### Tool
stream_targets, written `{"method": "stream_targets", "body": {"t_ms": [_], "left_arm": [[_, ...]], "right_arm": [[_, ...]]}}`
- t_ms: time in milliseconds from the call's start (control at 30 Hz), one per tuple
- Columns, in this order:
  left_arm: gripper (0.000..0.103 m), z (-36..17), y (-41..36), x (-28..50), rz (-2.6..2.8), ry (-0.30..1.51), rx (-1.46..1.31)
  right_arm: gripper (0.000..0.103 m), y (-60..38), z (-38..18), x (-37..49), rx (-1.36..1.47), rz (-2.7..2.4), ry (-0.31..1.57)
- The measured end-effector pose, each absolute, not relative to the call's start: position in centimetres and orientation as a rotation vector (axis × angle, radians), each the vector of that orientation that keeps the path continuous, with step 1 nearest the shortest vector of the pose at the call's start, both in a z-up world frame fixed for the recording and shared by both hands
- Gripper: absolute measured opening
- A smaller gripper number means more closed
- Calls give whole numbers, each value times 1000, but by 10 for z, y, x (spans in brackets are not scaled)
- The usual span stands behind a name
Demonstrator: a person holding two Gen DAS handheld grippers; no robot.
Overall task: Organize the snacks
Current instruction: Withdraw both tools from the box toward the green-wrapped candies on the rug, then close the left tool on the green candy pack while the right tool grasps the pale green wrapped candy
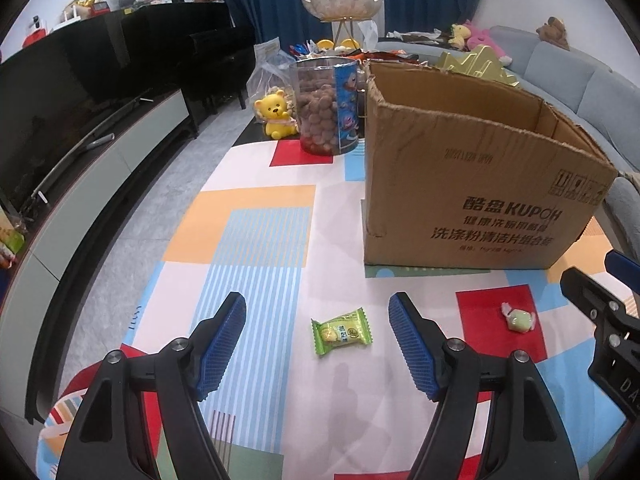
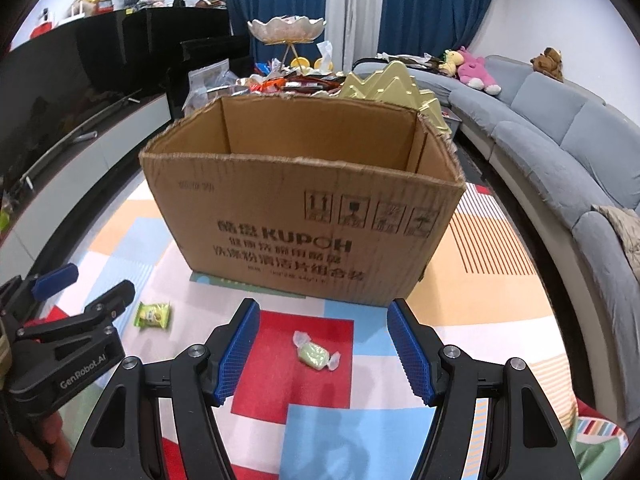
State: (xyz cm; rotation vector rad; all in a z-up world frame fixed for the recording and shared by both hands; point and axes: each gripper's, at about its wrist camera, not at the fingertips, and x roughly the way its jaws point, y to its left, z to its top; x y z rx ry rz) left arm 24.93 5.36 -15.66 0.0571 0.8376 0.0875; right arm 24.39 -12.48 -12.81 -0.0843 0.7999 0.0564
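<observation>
A green flat snack packet (image 1: 341,331) lies on the patterned tablecloth between the blue pads of my left gripper (image 1: 318,308), which is open and does not touch it. A pale green twist-wrapped candy (image 2: 316,354) rests on a red patch between the fingers of my right gripper (image 2: 323,312), also open and clear of it. An open brown cardboard box (image 2: 300,220) stands upright just beyond both; its floor is hidden. In the right wrist view the left gripper (image 2: 86,286) is at the left beside the packet (image 2: 154,315). The left wrist view shows the candy (image 1: 518,318) and the box (image 1: 480,208).
A clear jar of brown nuts (image 1: 324,108) and a yellow bear figure (image 1: 276,114) stand left of the box. Behind it lie a heap of snack wrappers (image 2: 288,80) and a gold tray (image 2: 384,80). A grey sofa (image 2: 560,120) runs along the right, a low cabinet (image 1: 100,168) along the left.
</observation>
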Motion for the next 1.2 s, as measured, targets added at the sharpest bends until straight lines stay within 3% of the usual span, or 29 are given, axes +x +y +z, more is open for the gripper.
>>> {"method": "stream_targets", "body": {"t_ms": [1200], "left_arm": [[73,-220,55,272,117,937,-12]], "right_arm": [[67,-127,-208,269,-54,58,943]]}}
